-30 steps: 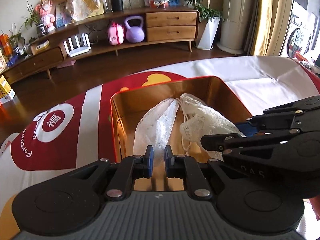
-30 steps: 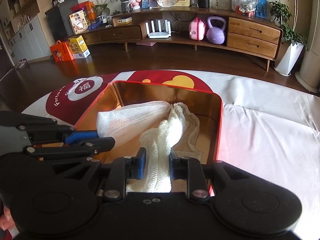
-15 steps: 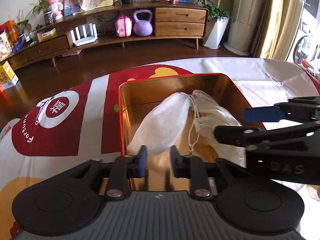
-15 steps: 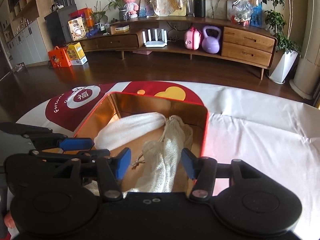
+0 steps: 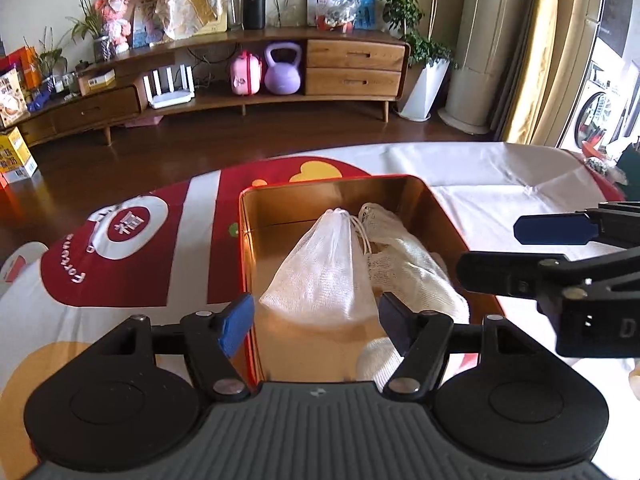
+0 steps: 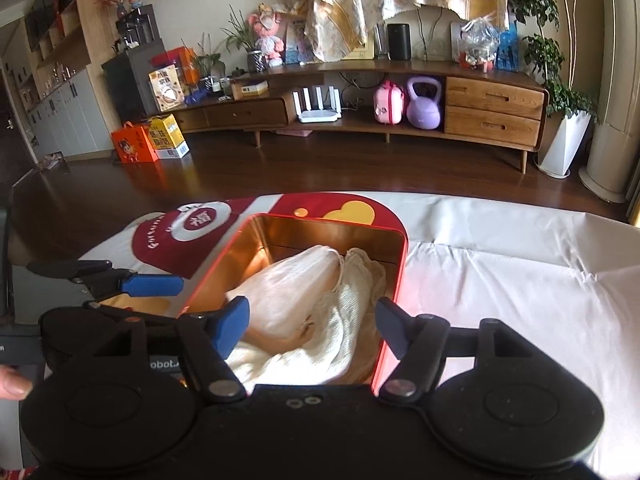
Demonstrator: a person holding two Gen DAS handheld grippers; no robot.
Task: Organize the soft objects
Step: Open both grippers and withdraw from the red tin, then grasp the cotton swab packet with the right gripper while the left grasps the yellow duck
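A red tin with a gold inside (image 5: 246, 248) (image 6: 394, 280) stands on the covered table. Two white mesh drawstring bags lie side by side in it: a smooth one (image 5: 324, 276) (image 6: 288, 292) on the left and a knitted one (image 5: 408, 268) (image 6: 348, 320) on the right. My left gripper (image 5: 316, 320) is open and empty, above the tin's near edge. My right gripper (image 6: 312, 322) is open and empty, also above the near edge. Each gripper shows at the side of the other's view, the right one (image 5: 552, 240) and the left one (image 6: 132, 284).
The table wears a white cloth (image 6: 500, 264) with a red printed banner (image 5: 132, 248) on the left. Beyond the table are a dark wood floor and a long wooden sideboard (image 6: 400, 108) with a purple kettlebell (image 6: 424, 102).
Both grippers let go of the bags, opened wide and drew back and up from the tin. The two bags now lie loose inside it.
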